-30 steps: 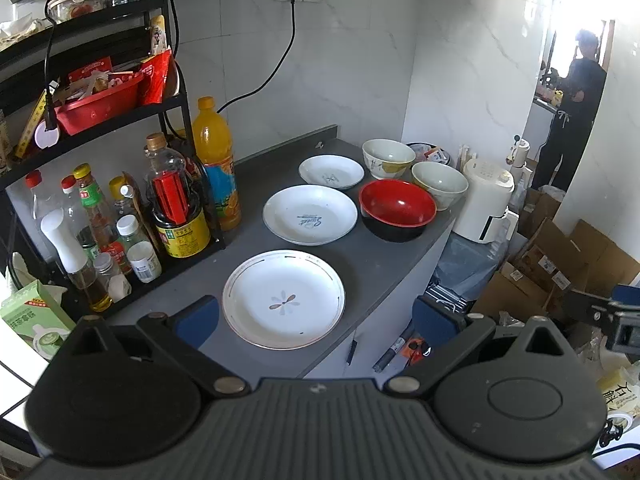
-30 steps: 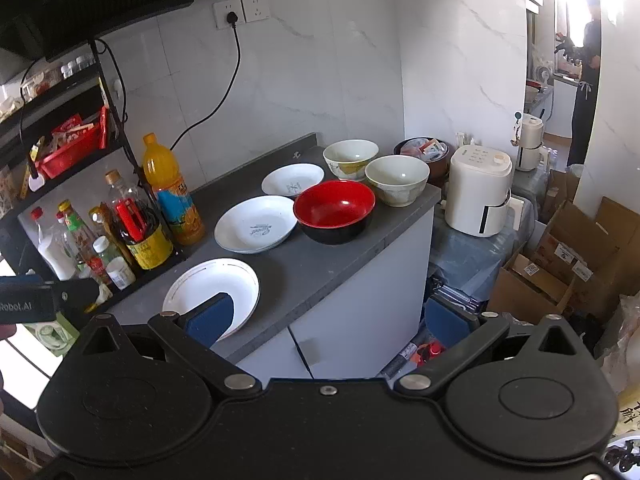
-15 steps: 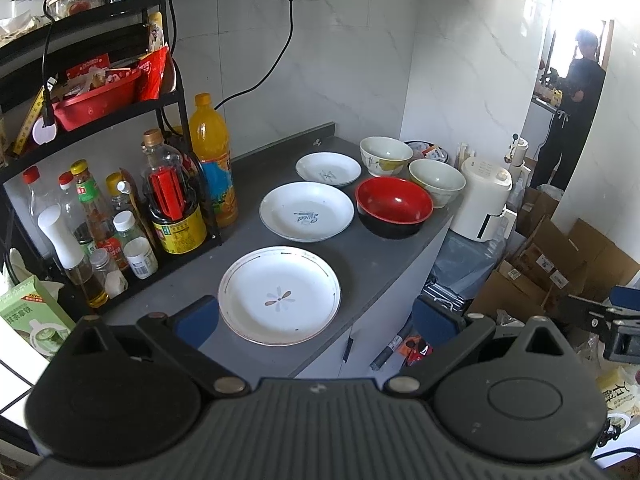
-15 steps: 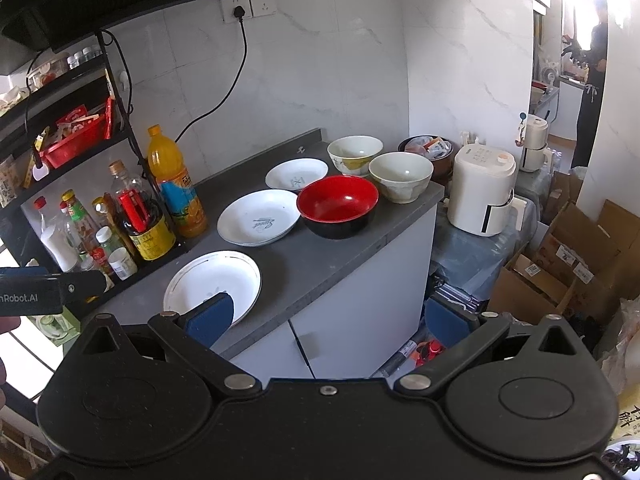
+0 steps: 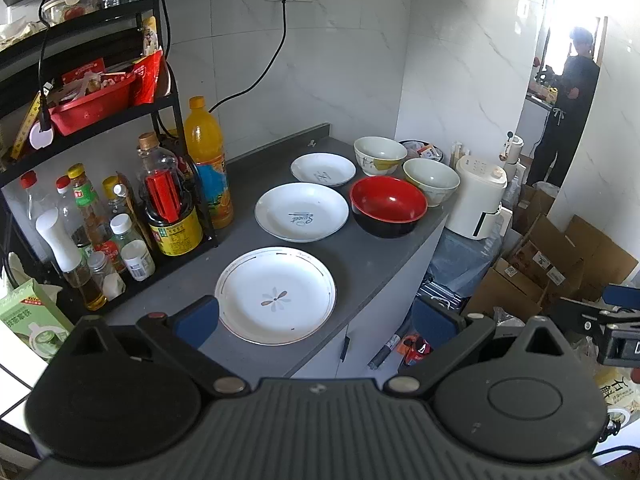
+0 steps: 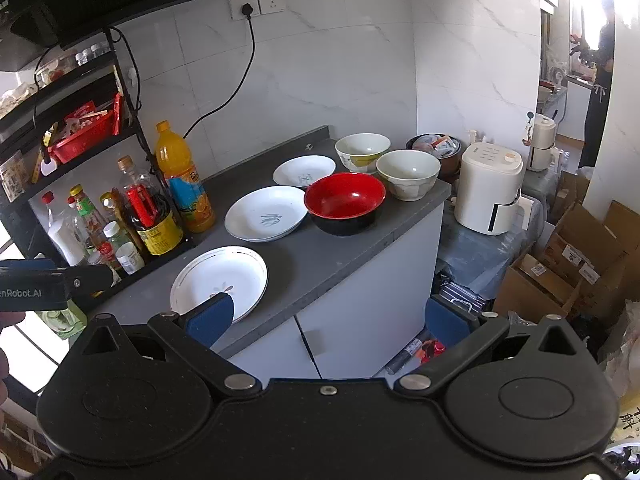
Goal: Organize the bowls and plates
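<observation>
Plates and bowls sit untouched on the bench (image 5: 360, 256); the flower plate (image 5: 275, 294) lies nearest, just ahead of the wide-open, empty left claw (image 5: 316, 316); right claw (image 6: 328, 316) likewise.

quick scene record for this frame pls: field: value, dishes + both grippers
plates: three on the counter: large plate nearest, middle plate, small plate at the back
bowls: red bowl, pale bowl, patterned bowl
stacking: none, every dish lies apart
left hand-held gripper: open, empty, short of the large plate
right hand-held gripper: open, empty
neighbours: orange bottle, white appliance
</observation>
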Available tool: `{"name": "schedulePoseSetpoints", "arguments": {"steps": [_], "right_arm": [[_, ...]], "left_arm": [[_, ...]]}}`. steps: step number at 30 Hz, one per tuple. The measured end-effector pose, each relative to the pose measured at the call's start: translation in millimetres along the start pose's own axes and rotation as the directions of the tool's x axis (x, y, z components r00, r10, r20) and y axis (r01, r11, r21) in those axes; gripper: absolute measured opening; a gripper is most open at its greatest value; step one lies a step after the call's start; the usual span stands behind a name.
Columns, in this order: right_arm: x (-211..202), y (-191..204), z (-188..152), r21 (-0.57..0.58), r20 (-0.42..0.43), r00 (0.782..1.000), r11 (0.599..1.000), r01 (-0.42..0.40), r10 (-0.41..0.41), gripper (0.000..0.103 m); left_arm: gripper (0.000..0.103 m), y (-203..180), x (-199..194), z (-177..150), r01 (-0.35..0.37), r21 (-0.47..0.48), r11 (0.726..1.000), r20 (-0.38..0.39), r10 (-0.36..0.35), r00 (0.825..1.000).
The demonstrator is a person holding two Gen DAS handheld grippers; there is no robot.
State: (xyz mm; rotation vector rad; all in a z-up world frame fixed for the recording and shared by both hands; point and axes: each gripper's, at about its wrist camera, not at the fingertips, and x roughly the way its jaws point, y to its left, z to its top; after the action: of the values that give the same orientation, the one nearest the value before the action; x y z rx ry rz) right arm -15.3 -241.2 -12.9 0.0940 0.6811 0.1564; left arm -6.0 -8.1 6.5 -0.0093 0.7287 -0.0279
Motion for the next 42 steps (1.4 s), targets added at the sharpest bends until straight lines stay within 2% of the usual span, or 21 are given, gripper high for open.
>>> {"name": "schedulePoseSetpoints", "arguments": {"steps": [27, 42], "right_arm": [[8.2, 9.3, 5.1, -0.006, 0.003, 1.0, 1.0, 0.0, 0.0, 0.103], [30.1, 31.8, 13.9, 0.038, 0.005, 1.0, 0.999, 0.013, -0.013, 0.103]], "left_arm": [[0.102, 6.4, 6.1, -1.6, 0.011, -0.008, 1.0, -0.013, -0.011, 1.0], [0.102, 37.1, 26.2, 12.5, 0.036, -0.004, 0.999, -0.018, -0.036, 0.999]]}}
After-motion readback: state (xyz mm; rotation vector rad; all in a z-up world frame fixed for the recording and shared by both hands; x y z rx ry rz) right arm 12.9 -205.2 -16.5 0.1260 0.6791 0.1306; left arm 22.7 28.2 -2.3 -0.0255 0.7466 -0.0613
